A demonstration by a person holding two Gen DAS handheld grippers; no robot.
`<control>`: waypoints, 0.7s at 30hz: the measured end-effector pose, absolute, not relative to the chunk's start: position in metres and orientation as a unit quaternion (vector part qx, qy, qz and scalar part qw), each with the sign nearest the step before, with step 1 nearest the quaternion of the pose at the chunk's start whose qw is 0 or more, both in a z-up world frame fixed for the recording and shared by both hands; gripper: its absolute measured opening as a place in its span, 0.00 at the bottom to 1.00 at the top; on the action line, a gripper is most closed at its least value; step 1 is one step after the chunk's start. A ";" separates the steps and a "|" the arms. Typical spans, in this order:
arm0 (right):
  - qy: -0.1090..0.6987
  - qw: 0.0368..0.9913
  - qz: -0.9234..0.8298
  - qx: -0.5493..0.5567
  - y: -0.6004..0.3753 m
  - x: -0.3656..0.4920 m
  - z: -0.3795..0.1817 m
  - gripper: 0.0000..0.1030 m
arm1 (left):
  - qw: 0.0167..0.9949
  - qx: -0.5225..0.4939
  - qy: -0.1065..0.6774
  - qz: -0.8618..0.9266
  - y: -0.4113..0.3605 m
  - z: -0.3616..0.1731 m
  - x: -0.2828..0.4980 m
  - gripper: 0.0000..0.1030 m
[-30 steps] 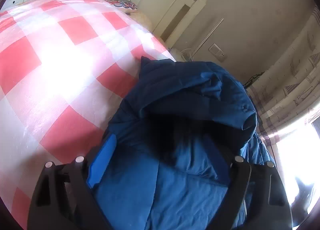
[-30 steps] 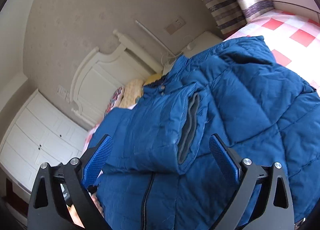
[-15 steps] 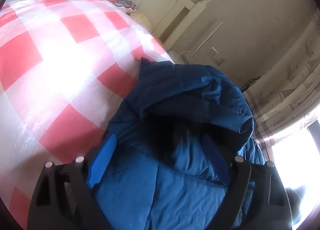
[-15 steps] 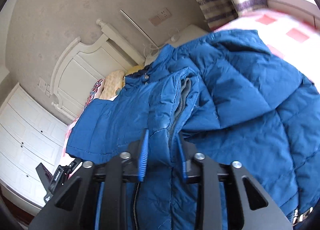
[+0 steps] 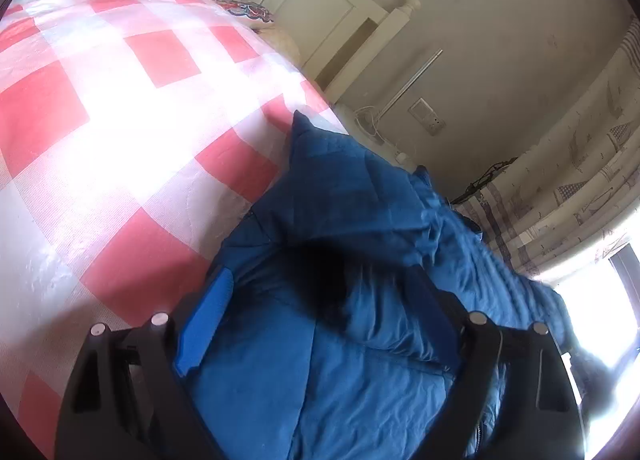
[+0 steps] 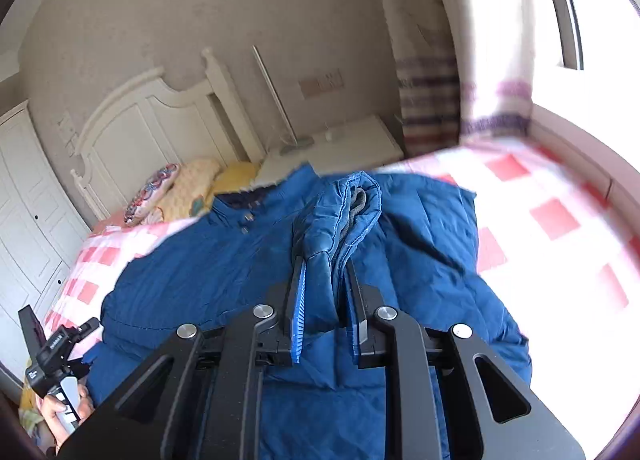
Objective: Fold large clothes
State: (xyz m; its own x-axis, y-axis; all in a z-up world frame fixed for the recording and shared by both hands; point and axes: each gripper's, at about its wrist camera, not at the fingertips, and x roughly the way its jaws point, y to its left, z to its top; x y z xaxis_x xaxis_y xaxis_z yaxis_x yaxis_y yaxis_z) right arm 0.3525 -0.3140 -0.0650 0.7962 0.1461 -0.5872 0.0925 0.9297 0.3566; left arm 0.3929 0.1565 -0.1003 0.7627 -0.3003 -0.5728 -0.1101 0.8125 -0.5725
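No text, label, brand, number or sign can be read in either view. In the right wrist view, a small line of white lettering stands on the black handheld device (image 6: pixel 52 348) at the near left, but it is too small and too blurred to make out. The white buttons below it, under the person's hand (image 6: pixel 64 416), carry no legible marks. The wall plate (image 5: pixel 427 122) in the left wrist view is blank.
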 end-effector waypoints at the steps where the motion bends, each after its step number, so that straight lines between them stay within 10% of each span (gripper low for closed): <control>1: 0.333 0.921 0.007 0.199 -0.318 0.353 -0.081 0.18 | 0.889 -0.302 0.340 -0.054 0.156 -0.100 0.393 0.85; 19: 0.368 0.909 -0.057 0.186 -0.308 0.340 -0.087 0.19 | 0.891 -0.320 0.318 -0.049 0.166 -0.097 0.384 0.85; 21: 0.362 0.911 -0.087 0.178 -0.308 0.338 -0.078 0.40 | 0.896 -0.325 0.300 -0.043 0.170 -0.093 0.379 0.85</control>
